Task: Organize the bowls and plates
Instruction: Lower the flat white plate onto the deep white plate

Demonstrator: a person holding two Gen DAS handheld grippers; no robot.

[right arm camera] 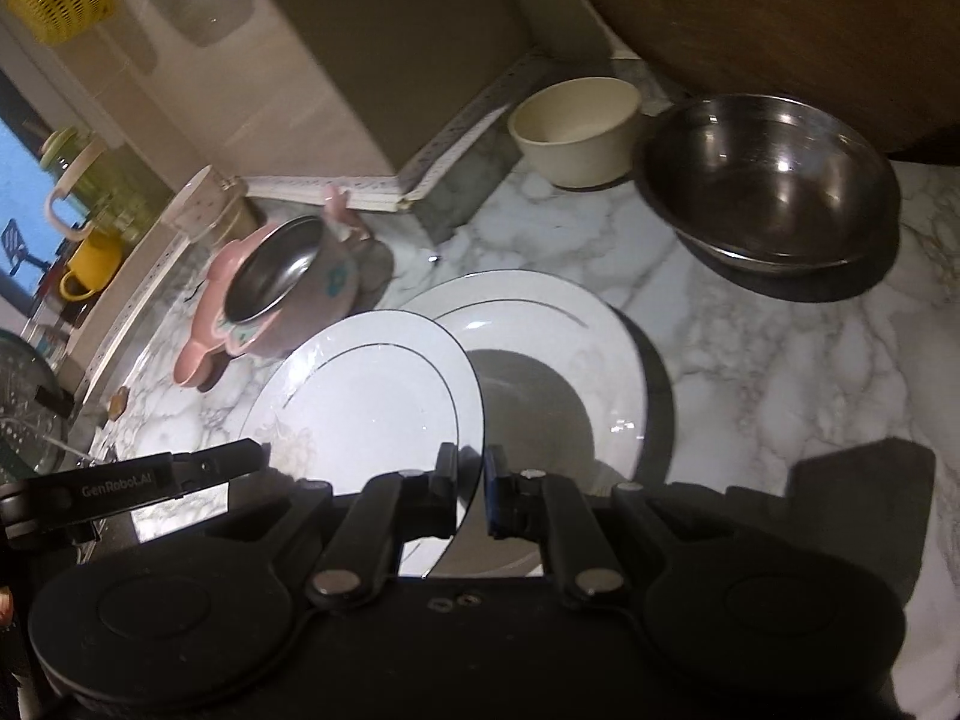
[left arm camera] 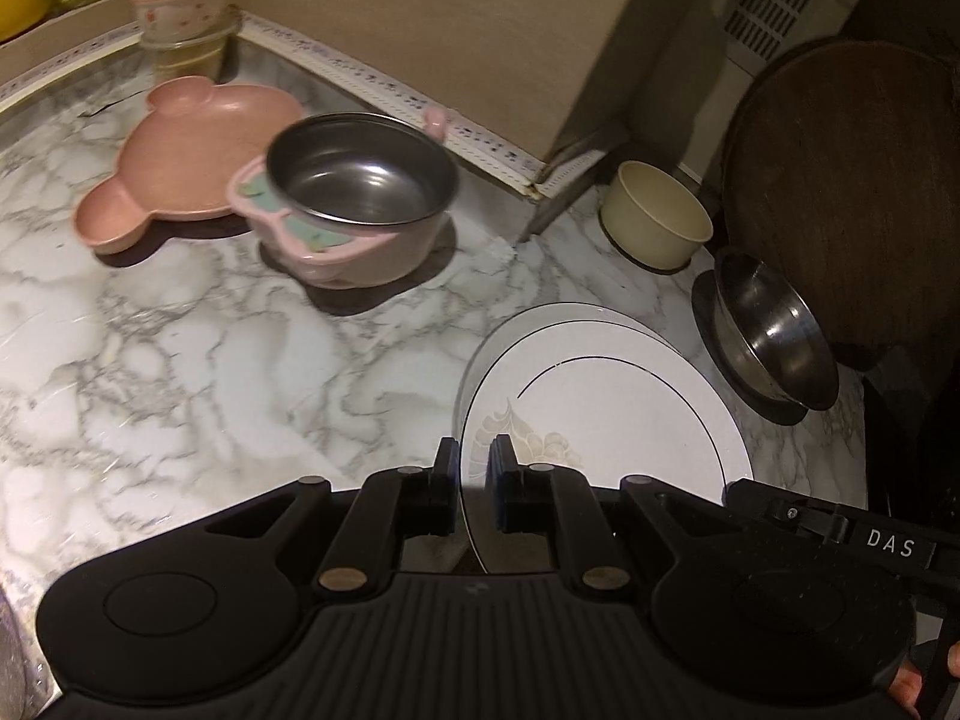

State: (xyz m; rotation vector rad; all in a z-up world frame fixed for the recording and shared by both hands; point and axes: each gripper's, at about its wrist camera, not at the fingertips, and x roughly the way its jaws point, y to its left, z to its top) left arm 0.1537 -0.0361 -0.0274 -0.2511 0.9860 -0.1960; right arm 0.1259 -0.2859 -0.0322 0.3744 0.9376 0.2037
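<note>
My left gripper (left arm camera: 475,450) is shut on the near rim of a white plate (left arm camera: 606,414) with a thin dark ring, held above the marble counter. My right gripper (right arm camera: 474,459) is shut on the opposite rim of that same plate (right arm camera: 360,402), which hangs tilted over a second white plate (right arm camera: 552,360) lying on the counter. A steel bowl (left arm camera: 360,171) sits tilted in a pink bowl (left arm camera: 354,258) beside a pink bear-shaped plate (left arm camera: 186,156). Another steel bowl (right arm camera: 768,180) and a cream bowl (right arm camera: 576,126) stand at the back.
A stack of cups (left arm camera: 186,24) stands in the far left corner. A round wooden board (left arm camera: 840,192) leans at the right. A wall column (right arm camera: 384,60) juts onto the counter. Yellow mugs (right arm camera: 90,264) and a glass lid (right arm camera: 24,402) sit at the left.
</note>
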